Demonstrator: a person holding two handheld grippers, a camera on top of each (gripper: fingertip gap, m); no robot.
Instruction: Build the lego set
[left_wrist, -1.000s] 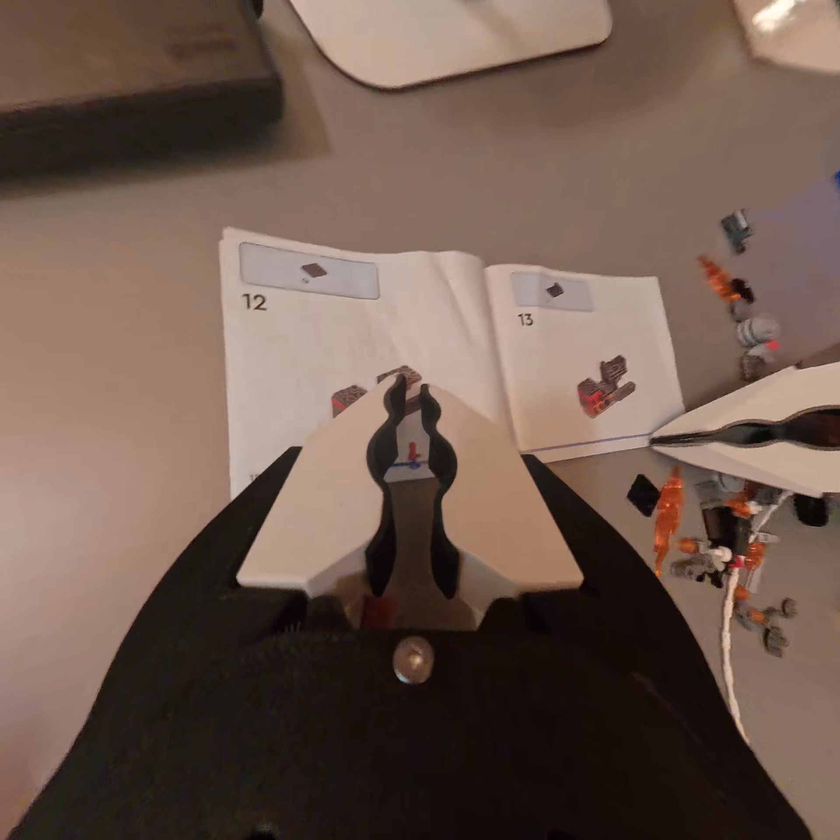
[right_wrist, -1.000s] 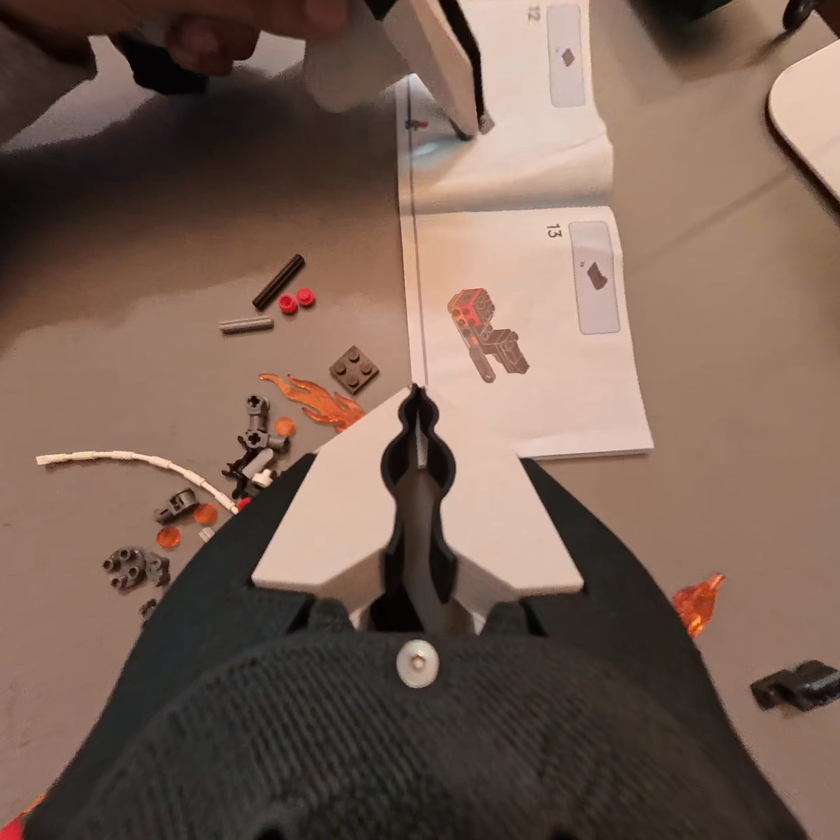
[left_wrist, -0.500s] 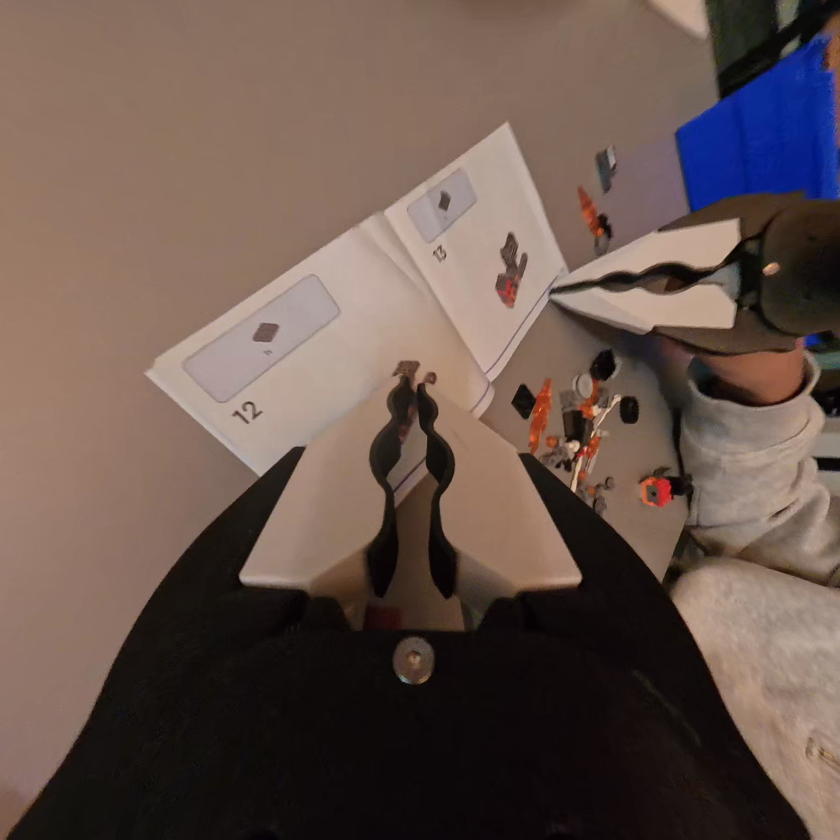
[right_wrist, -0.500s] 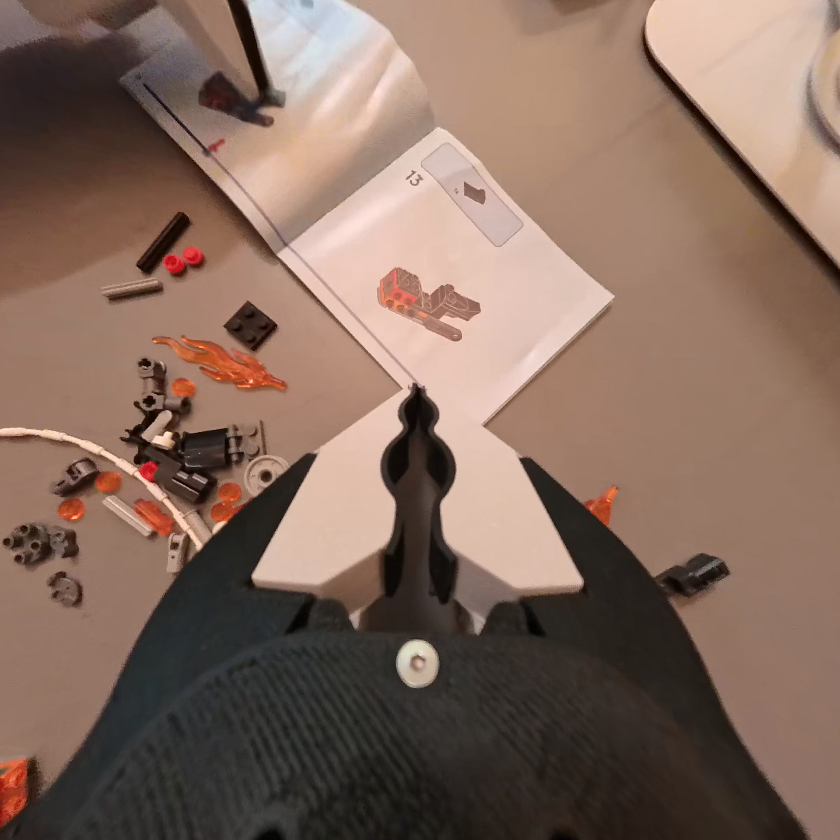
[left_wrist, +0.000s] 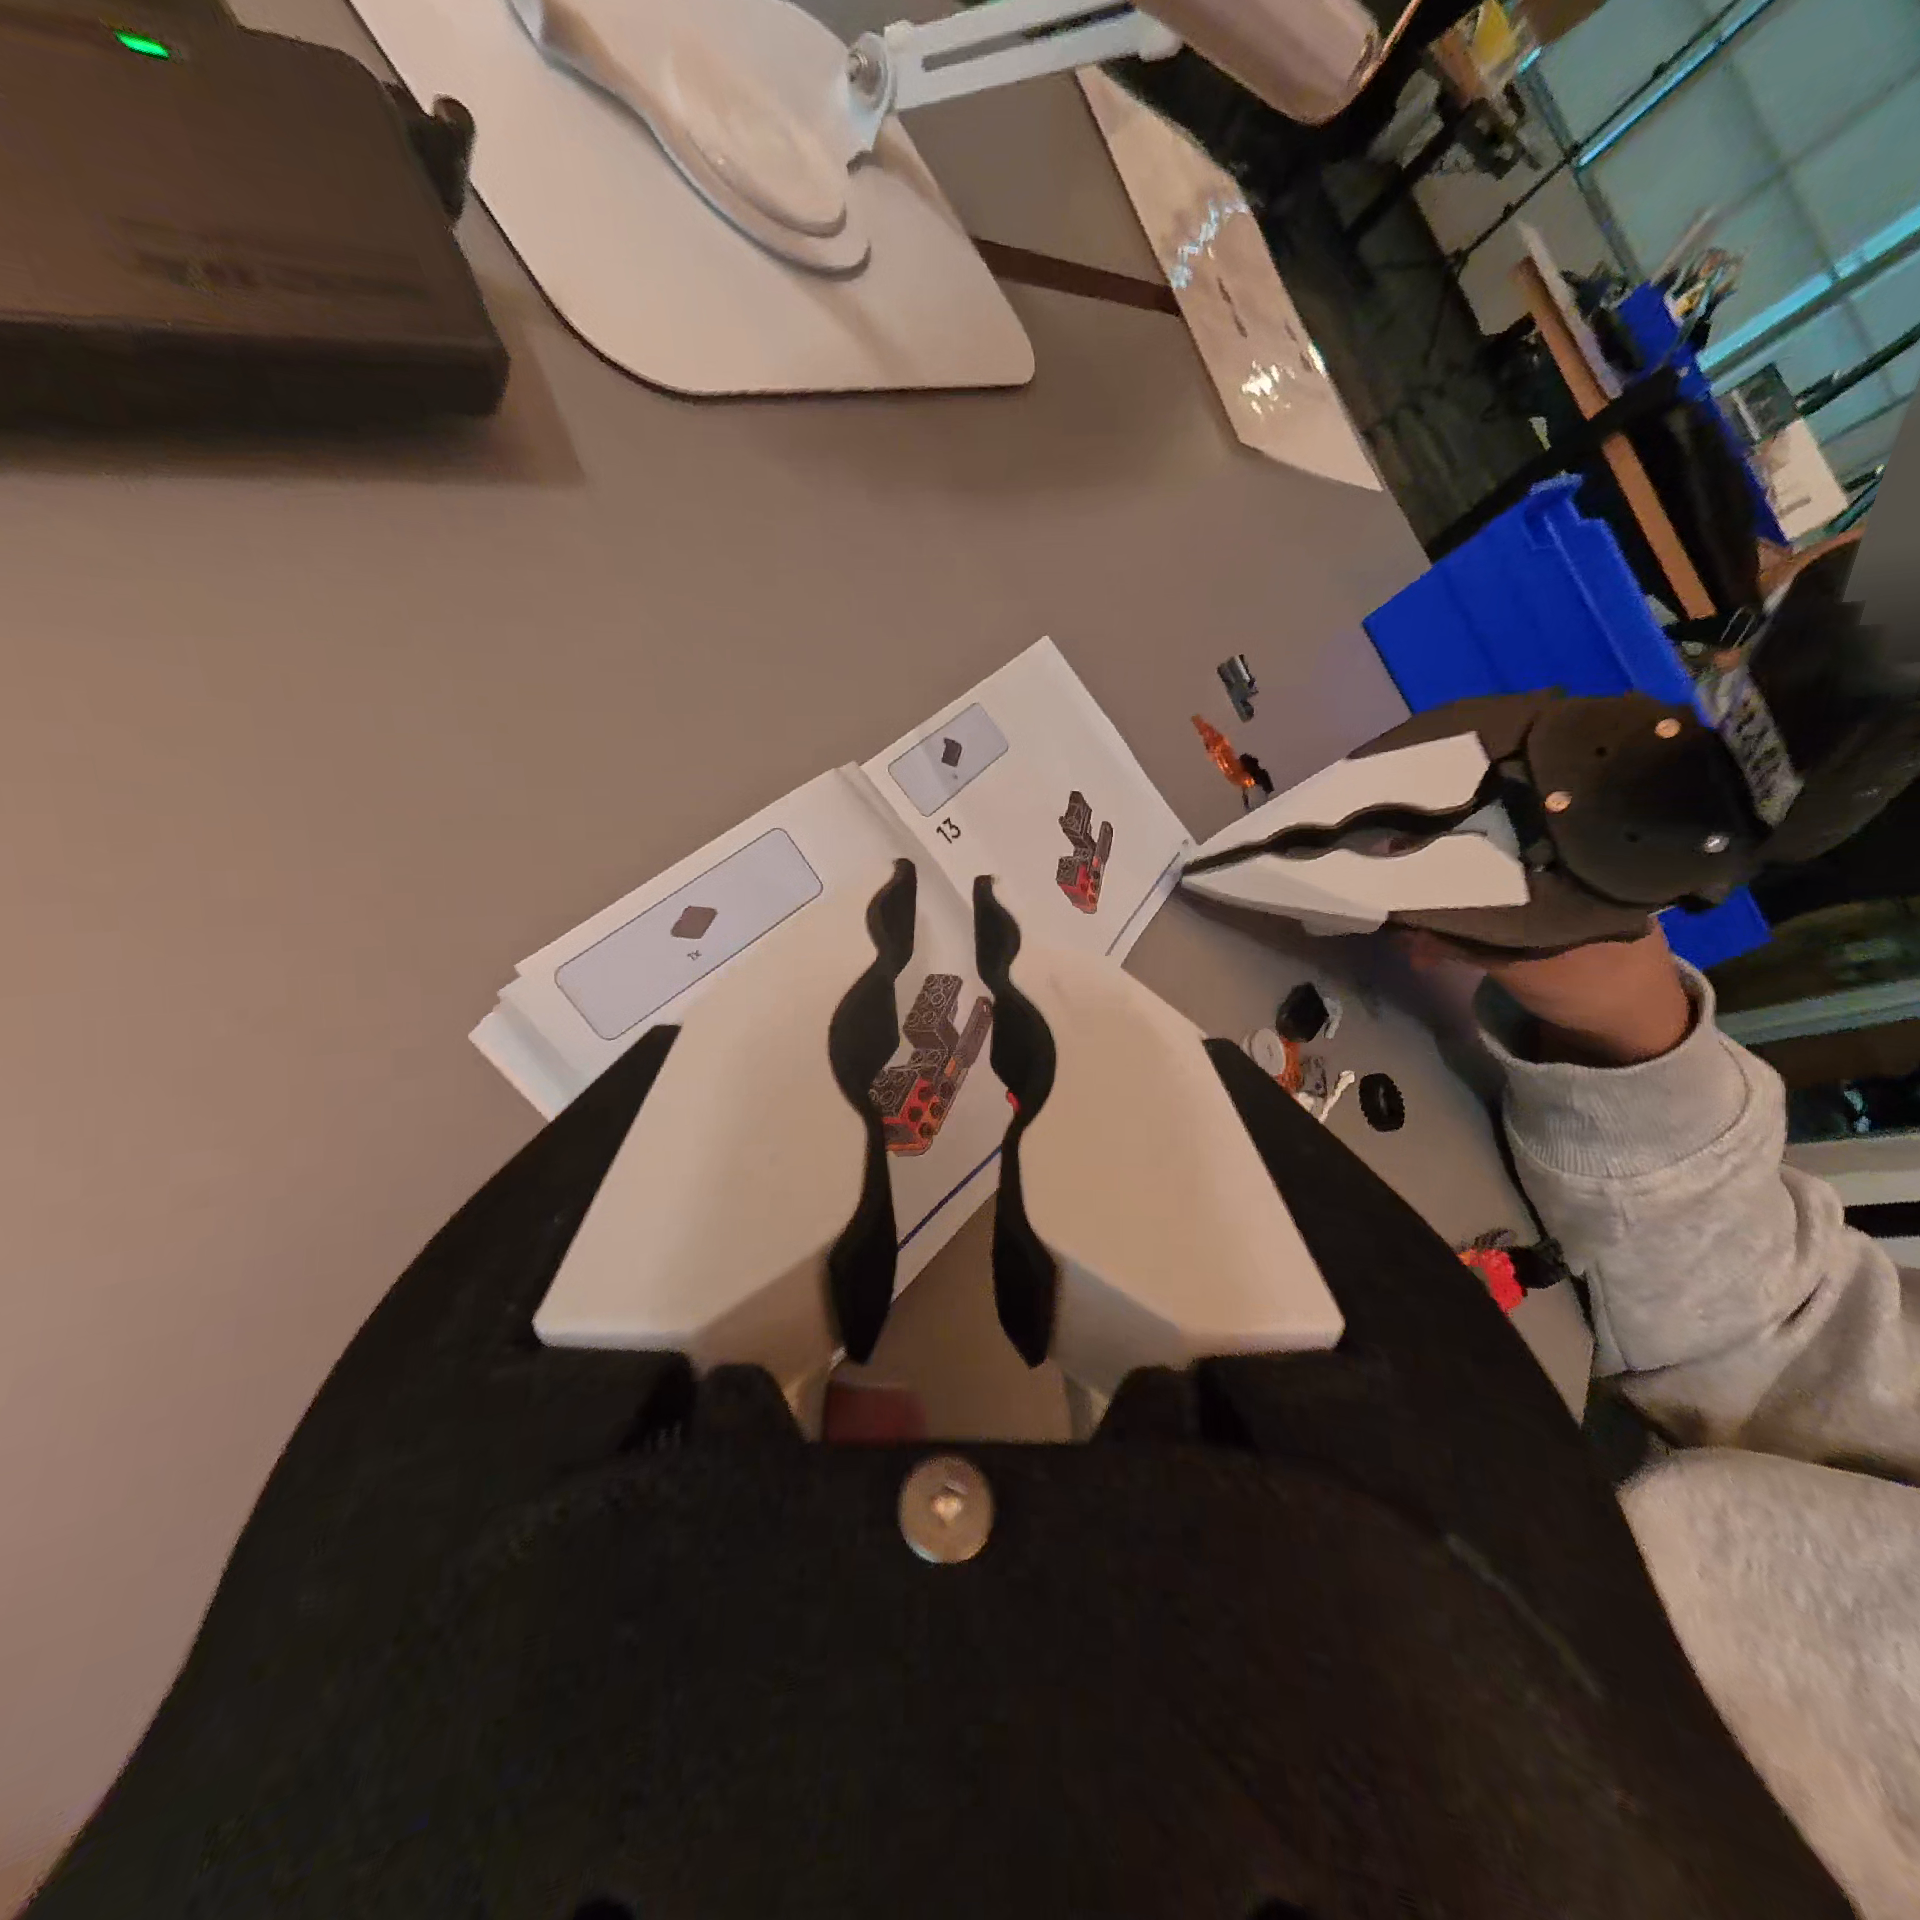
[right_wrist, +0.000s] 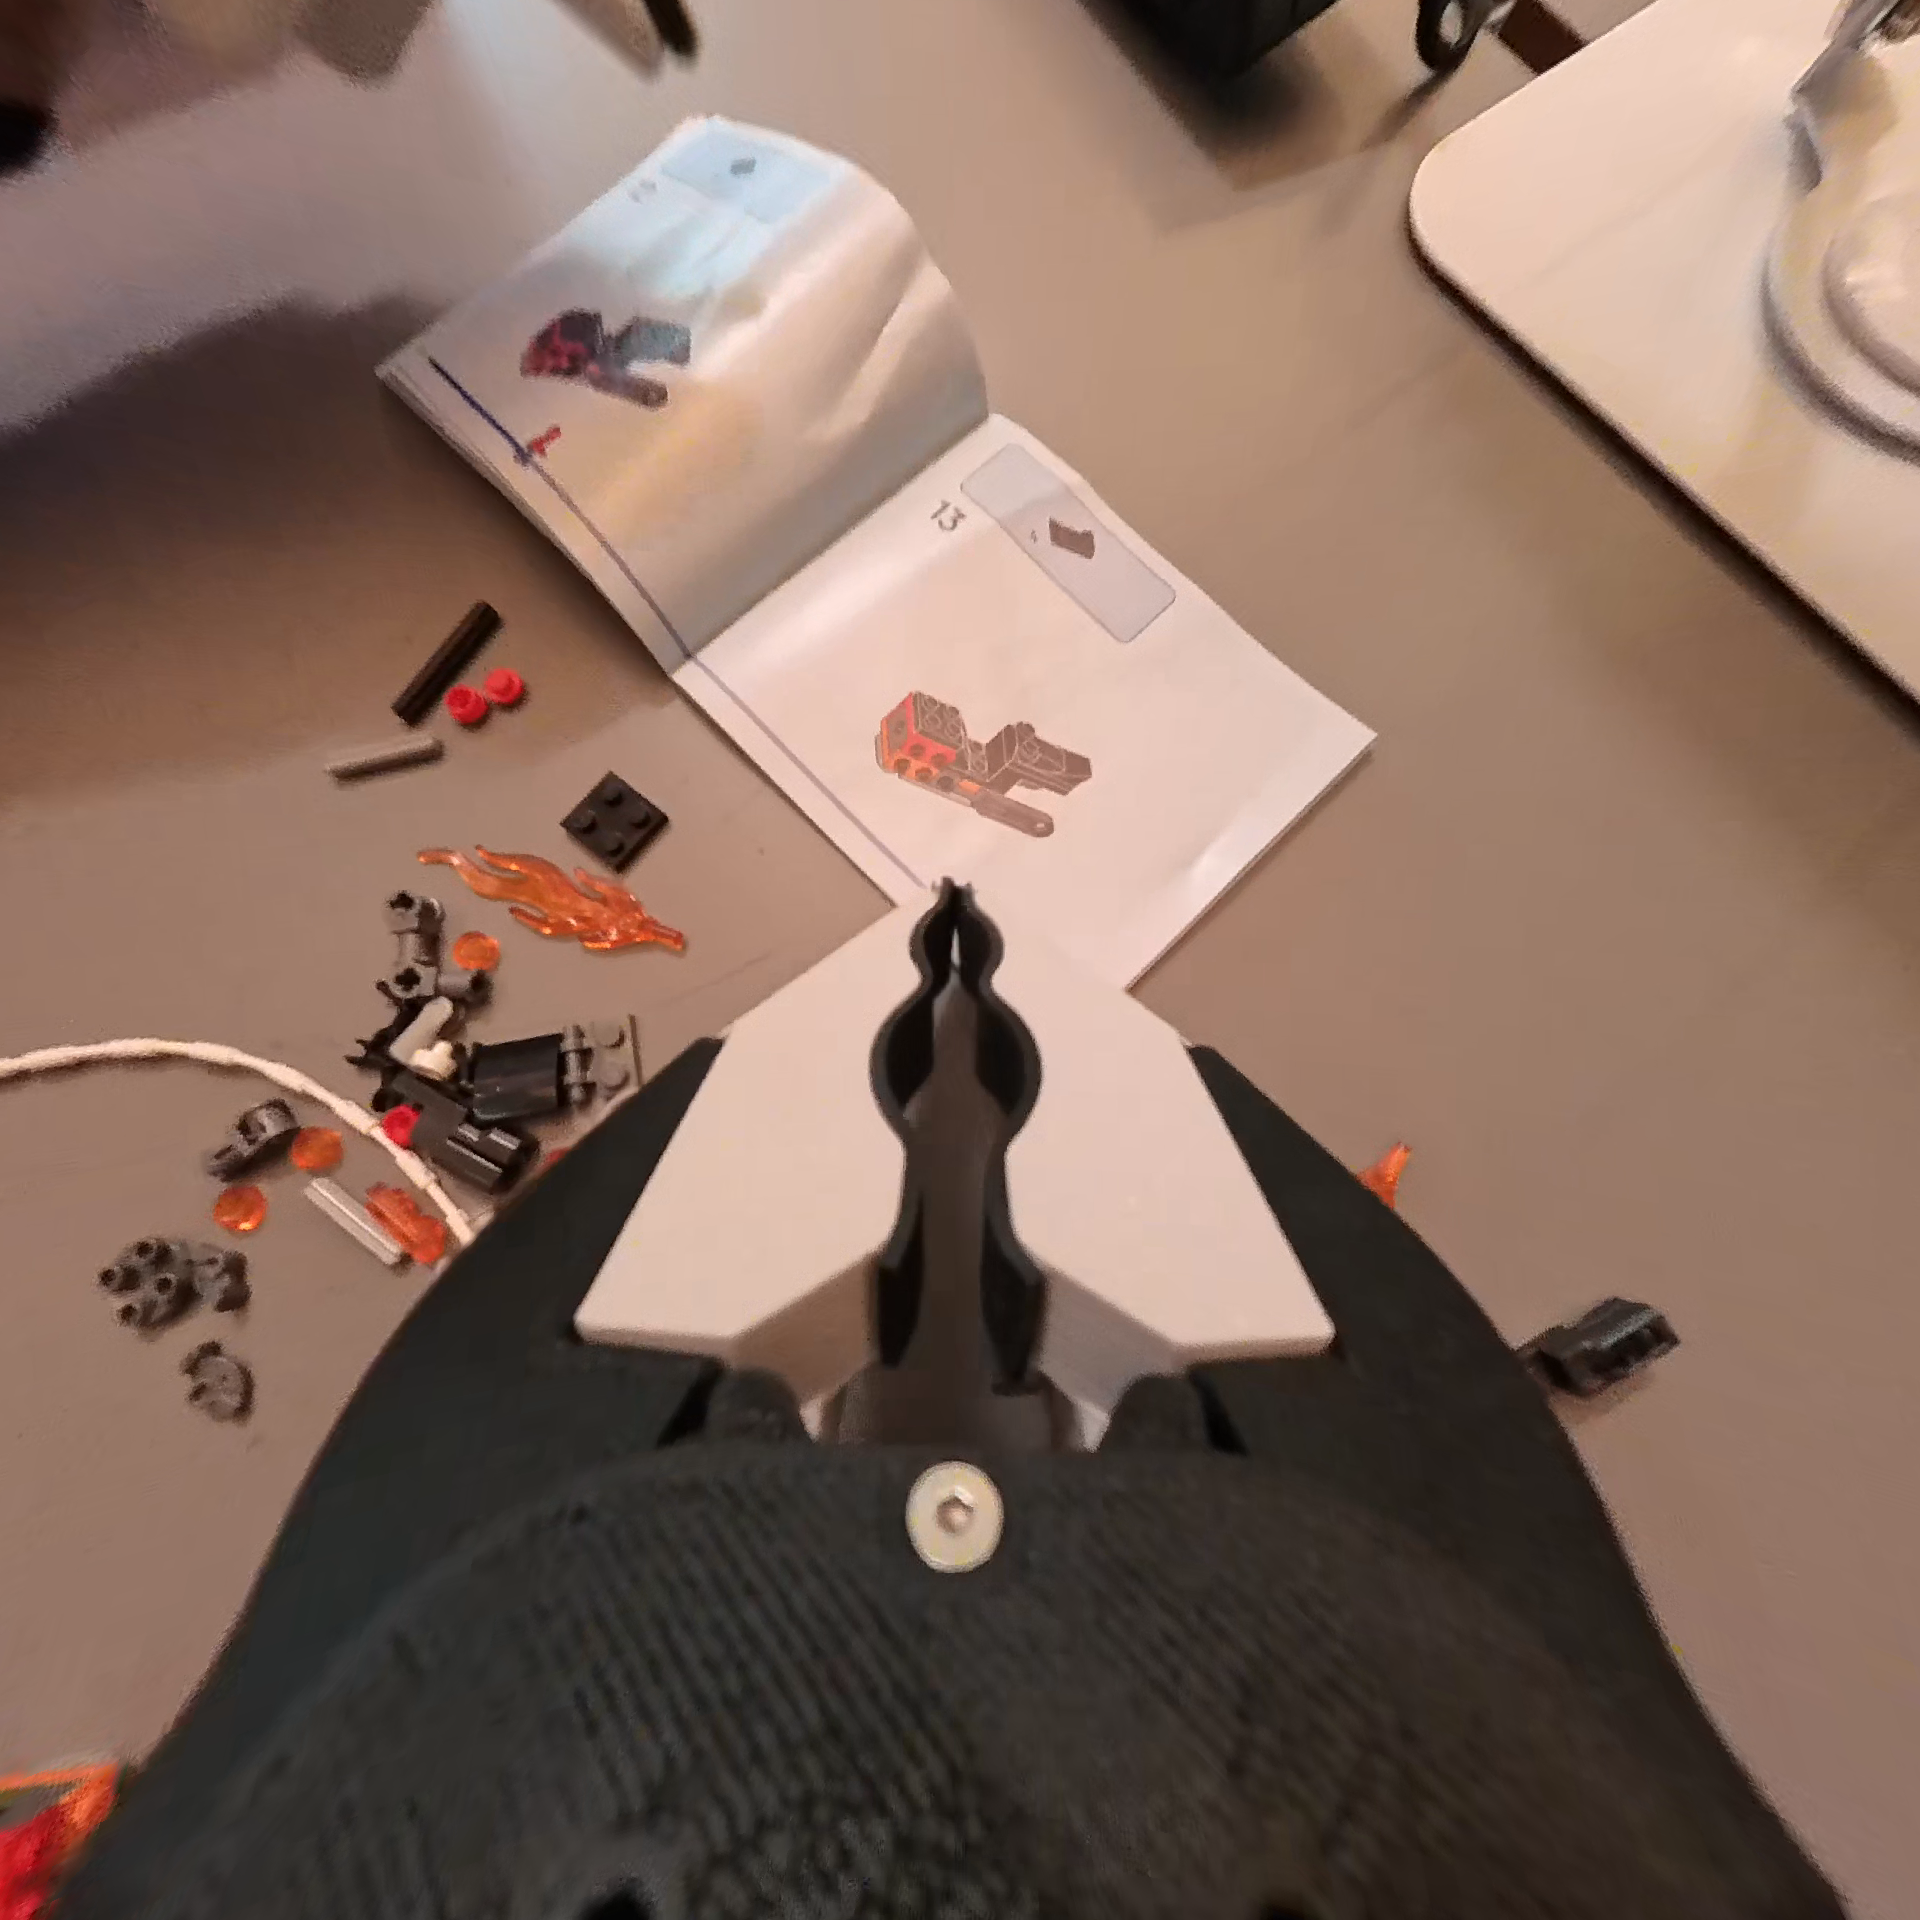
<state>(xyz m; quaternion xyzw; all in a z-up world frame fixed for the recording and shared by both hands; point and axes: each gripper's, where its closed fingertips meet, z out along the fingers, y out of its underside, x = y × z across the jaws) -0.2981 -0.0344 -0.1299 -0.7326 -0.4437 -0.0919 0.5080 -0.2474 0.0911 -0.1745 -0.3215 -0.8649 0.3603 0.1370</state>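
So, left claw: we saw the left gripper (left_wrist: 943, 902) with its two black tips a small gap apart, slightly released, and nothing between them.
Left claw position: it hung above the left page of the open instruction booklet (left_wrist: 727, 925); the printed model drawing showed through the gap. We could not tell if the tips touched the paper.
Right claw: the right gripper (right_wrist: 951, 902) was clenched, the tips meeting at the very end, and we saw no piece held in it.
Right claw position: its tips were at the near corner of the booklet's right page (right_wrist: 1049, 727); whether they pressed the page or only hovered we could not tell. In the left wrist view the same gripper (left_wrist: 1195, 864) pointed at the edge of that page, carried by a hand in a grey sleeve (left_wrist: 1662, 1174).
Lego pieces: they lay loose on the grey table (right_wrist: 1455, 935), left of the right gripper, not assembled. Among them we noticed an orange flame piece (right_wrist: 561, 902), a dark square plate (right_wrist: 615, 823), two small red round studs (right_wrist: 486, 694), a black rod (right_wrist: 447, 663), a grey pin (right_wrist: 382, 756) and a white string (right_wrist: 208, 1060).
Other pieces: one black piece (right_wrist: 1600, 1342) lay apart, right of the gripper.
Background: a white flat base (left_wrist: 727, 260) and a dark box (left_wrist: 208, 229) stood at the far side.
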